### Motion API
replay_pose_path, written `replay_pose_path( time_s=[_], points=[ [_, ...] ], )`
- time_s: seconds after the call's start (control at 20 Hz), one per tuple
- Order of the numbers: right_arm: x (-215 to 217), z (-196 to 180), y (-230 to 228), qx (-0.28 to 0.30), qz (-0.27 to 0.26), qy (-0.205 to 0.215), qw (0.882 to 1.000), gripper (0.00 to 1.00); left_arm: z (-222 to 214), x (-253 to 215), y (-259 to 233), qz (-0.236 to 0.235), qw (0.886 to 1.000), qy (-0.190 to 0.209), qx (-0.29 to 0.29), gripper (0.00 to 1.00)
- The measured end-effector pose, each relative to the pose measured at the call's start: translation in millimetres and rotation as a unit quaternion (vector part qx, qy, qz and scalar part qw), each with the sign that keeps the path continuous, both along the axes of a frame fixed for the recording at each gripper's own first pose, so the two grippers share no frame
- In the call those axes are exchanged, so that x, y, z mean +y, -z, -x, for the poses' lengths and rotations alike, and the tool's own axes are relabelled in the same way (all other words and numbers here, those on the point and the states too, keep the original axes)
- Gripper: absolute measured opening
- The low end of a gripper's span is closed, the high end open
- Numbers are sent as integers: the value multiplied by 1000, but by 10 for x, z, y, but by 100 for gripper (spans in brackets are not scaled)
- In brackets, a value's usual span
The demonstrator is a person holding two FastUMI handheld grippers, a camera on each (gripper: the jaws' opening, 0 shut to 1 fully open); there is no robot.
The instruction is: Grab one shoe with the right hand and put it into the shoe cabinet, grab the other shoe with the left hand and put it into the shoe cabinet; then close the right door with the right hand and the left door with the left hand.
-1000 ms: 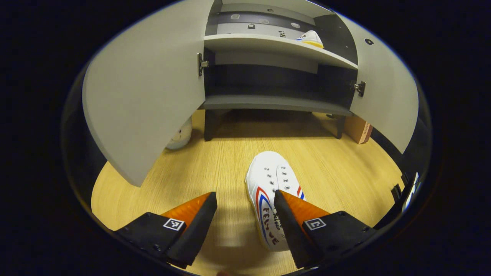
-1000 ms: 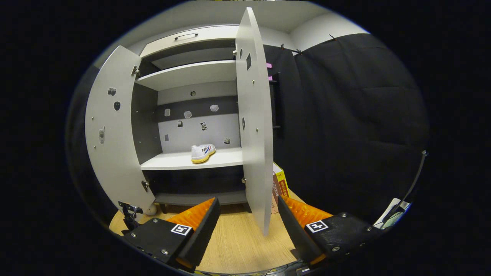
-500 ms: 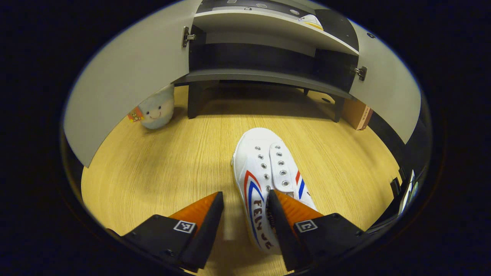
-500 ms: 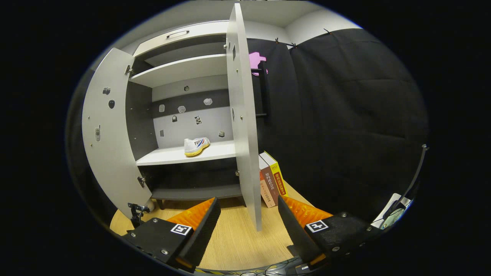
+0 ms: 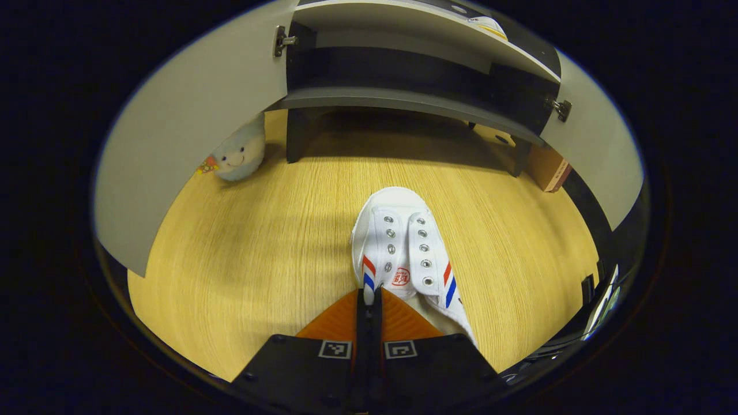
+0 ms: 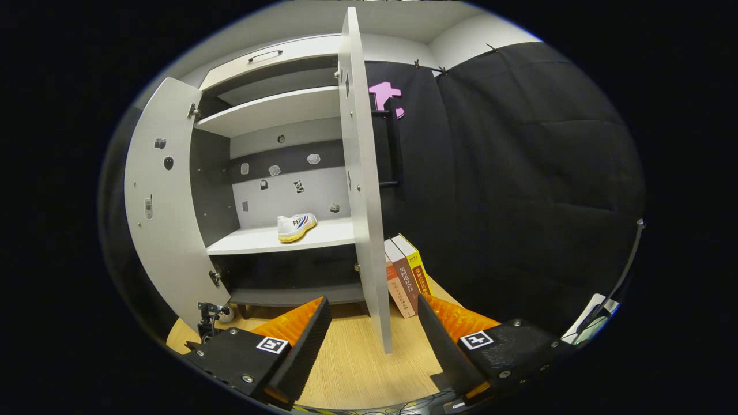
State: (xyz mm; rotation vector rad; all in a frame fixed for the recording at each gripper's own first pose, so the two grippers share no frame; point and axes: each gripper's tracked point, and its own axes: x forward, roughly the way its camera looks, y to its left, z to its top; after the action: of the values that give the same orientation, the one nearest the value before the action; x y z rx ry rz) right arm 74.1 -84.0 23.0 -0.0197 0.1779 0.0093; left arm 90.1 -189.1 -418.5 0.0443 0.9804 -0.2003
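A white shoe (image 5: 398, 242) with red and blue stripes lies on the wooden floor (image 5: 253, 248), toe toward the shoe cabinet (image 5: 403, 101). My left gripper (image 5: 369, 297) is shut on the shoe's left side wall by the opening. The second white shoe (image 6: 296, 226) sits on the cabinet's middle shelf, its toe also showing in the left gripper view (image 5: 489, 26). Both doors stand open: the left door (image 6: 161, 202) and the right door (image 6: 360, 173). My right gripper (image 6: 373, 328) hangs open and holds nothing, in front of the right door's edge.
A plush toy (image 5: 236, 155) sits on the floor behind the left door (image 5: 190, 132). Books (image 6: 406, 276) lean against the cabinet's right side behind the right door (image 5: 599, 155). Cables lie at the floor's right edge (image 5: 599, 288).
My left gripper dropped to the floor shoe and shut on its side wall; it was open around it before. The right gripper barely moved.
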Motion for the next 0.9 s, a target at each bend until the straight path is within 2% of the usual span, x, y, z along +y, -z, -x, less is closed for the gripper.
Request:
replay_pose_path(
  time_s=[0.2,0.4,0.55,0.65,0.75,0.8,0.9],
  points=[
    [-74,-31,-37,-9,6,-13,1000,93,-130,-57,-244,16,1000,3,-11,7],
    [-139,-57,-40,-7,12,-30,999,93,-473,-151,-814,45,999,-14,-27,7],
    [-181,-75,-66,-11,8,-36,999,93,-874,-265,-1450,79,995,-22,-57,7],
    [-224,-79,-57,-11,7,-35,999,93,-982,-165,-1827,93,992,-19,-89,7],
    [-263,-74,-33,-9,2,-35,999,93,-1012,-236,-1981,97,988,-4,-124,6],
    [-281,-79,-26,-8,-1,-34,999,93,-1040,-125,-2217,98,986,2,-138,6],
    [-316,-90,-8,-10,-5,-30,999,93,-1061,-70,-2280,100,983,2,-154,6]
  ],
)
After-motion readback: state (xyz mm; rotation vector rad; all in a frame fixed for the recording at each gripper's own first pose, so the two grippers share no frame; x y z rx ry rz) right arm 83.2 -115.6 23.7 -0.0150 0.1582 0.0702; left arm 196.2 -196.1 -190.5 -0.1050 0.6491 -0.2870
